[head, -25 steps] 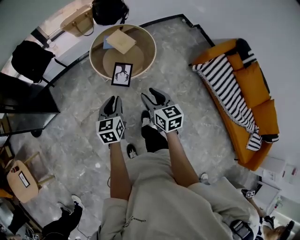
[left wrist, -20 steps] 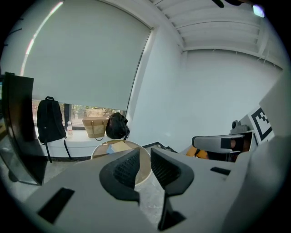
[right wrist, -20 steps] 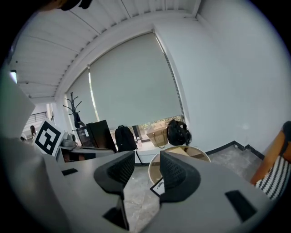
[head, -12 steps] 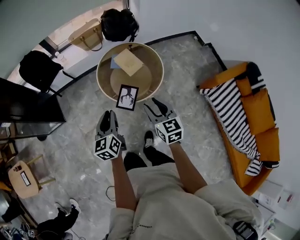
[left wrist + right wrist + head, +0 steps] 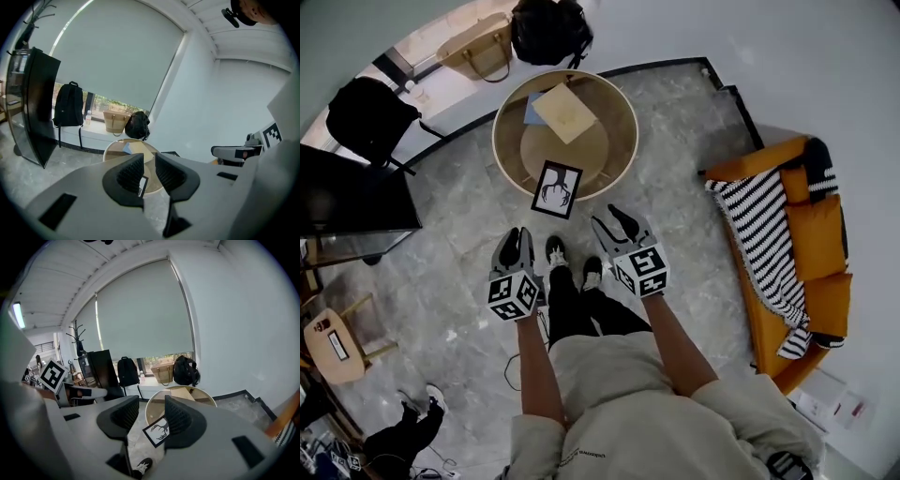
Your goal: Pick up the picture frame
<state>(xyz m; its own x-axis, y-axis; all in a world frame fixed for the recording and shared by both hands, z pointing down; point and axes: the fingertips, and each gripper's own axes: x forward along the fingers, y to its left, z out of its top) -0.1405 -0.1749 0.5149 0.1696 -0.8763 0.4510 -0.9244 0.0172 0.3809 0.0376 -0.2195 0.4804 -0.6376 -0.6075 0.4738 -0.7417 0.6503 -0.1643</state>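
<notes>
Leaning at near rim of round table (image 5: pixel 632 114), picture frame (image 5: pixel 557 187) is seen far from both grippers. Left gripper (image 5: pixel 517 242) is held narrowly open, right gripper (image 5: pixel 617 221) wider, both empty. Frame is judged light, stiff, prob. fragile; top edge is best pinched.

Picture frame (image 5: pixel 557 188): black border, white sheet, black antler-like motif.
Round table (image 5: pixel 623 164): pale tan wood.
Floor (image 5: pixel 694 141): grey, marbled, lighter veins.
Sofa (image 5: pixel 825 291): orange. Throw (image 5: pixel 764 225) over it: black-and-white stripes.
Left gripper (image 5: pixel 516 234), right gripper (image 5: pixel 615 217): grey shells, black ribbed inner faces on the jaws, white cubes with black square markers.
Handbag (image 5: pixel 478 52): tan.
Backpack (image 5: pixel 548 28): black.
Person's trousers (image 5: pixel 581 309): black. Top (image 5: pixel 619 394): beige.
</notes>
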